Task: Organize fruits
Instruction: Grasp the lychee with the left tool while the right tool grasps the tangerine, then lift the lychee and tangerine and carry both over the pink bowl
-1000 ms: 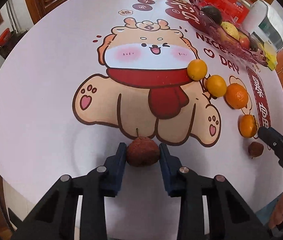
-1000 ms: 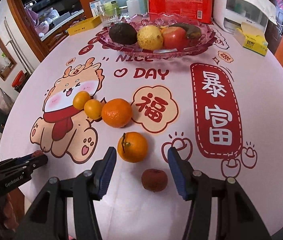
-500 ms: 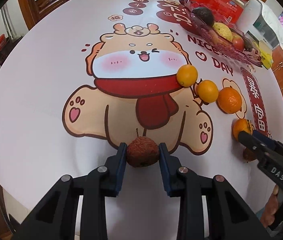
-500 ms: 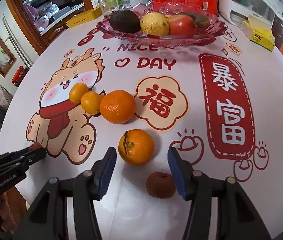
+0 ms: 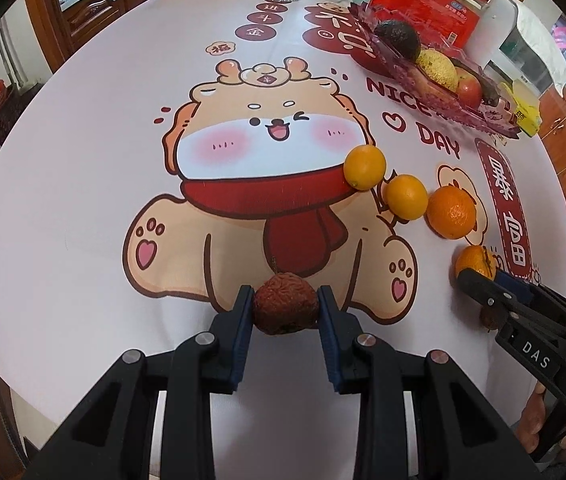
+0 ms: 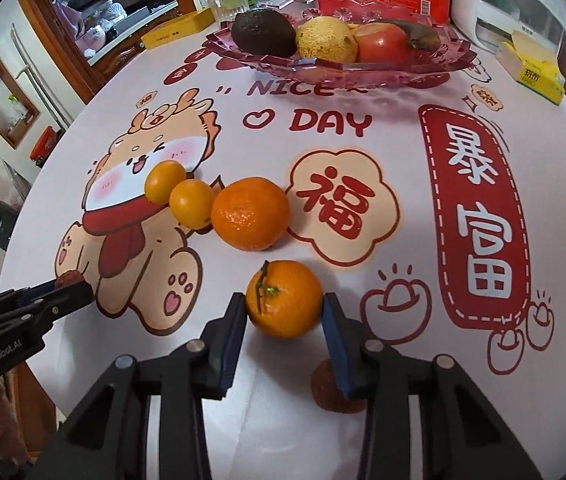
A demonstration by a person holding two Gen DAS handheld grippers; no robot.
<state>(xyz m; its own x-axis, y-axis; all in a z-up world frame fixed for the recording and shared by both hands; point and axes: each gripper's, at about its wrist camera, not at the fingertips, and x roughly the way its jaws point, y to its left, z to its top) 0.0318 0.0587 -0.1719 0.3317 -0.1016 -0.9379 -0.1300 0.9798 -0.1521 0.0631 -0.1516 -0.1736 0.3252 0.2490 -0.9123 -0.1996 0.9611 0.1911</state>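
Left gripper (image 5: 285,311): showing matte black linkage arms, each carrying a round silver screw head.
Fingers (image 5: 241,332): wearing dark blue ribbed pads on black backing.
Right gripper (image 6: 284,316): sharing the same black build; bearing white "DAS" lettering.
Markings: displaying white "GenRobot.AI" on the left body.
Skin: peeking out, bare.

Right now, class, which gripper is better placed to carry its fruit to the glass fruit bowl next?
Left gripper: already shut on the brown wrinkled fruit. The right gripper only straddles the stemmed tangerine.
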